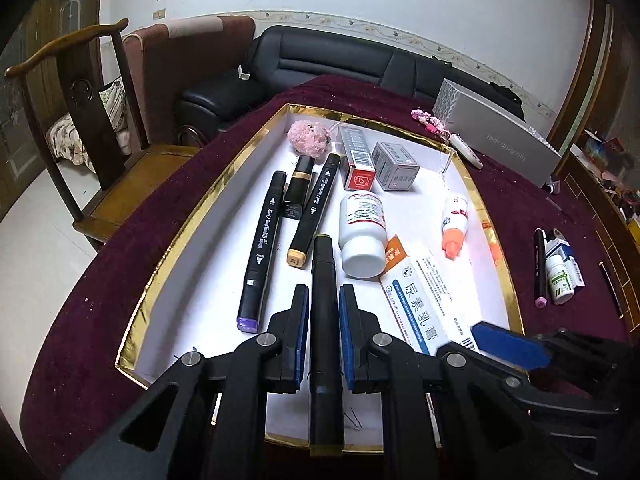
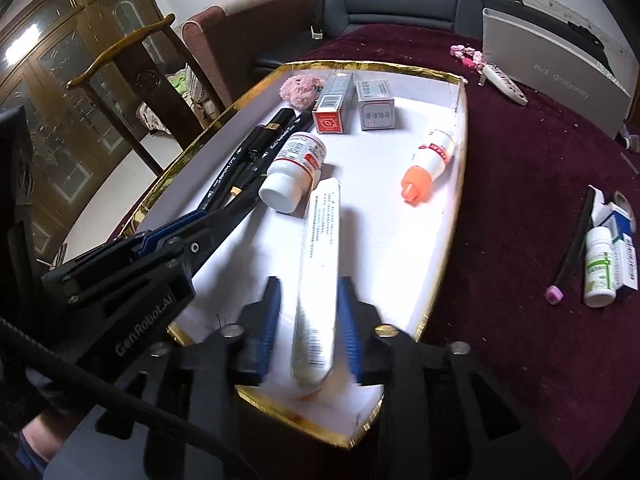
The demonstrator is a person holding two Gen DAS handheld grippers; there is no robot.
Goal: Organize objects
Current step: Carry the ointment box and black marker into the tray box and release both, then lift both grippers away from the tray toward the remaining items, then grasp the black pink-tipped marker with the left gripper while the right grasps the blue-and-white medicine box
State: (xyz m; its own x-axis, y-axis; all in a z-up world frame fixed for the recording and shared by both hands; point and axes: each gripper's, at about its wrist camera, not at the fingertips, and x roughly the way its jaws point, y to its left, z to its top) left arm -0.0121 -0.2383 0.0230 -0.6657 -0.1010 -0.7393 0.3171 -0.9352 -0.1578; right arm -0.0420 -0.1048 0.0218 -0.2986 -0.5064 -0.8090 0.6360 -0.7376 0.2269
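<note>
Left wrist: left gripper clamps marker, lengthwise along fingers, pointing away.
Right wrist: right gripper apart around tube, lengthwise.

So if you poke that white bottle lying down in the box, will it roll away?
Probably a little. The white bottle is round and lies on its side on the smooth floor of the gold-rimmed box, so a sideways nudge should roll it. It likely won't go far: a black marker and the long white carton lie close on either side.
</note>
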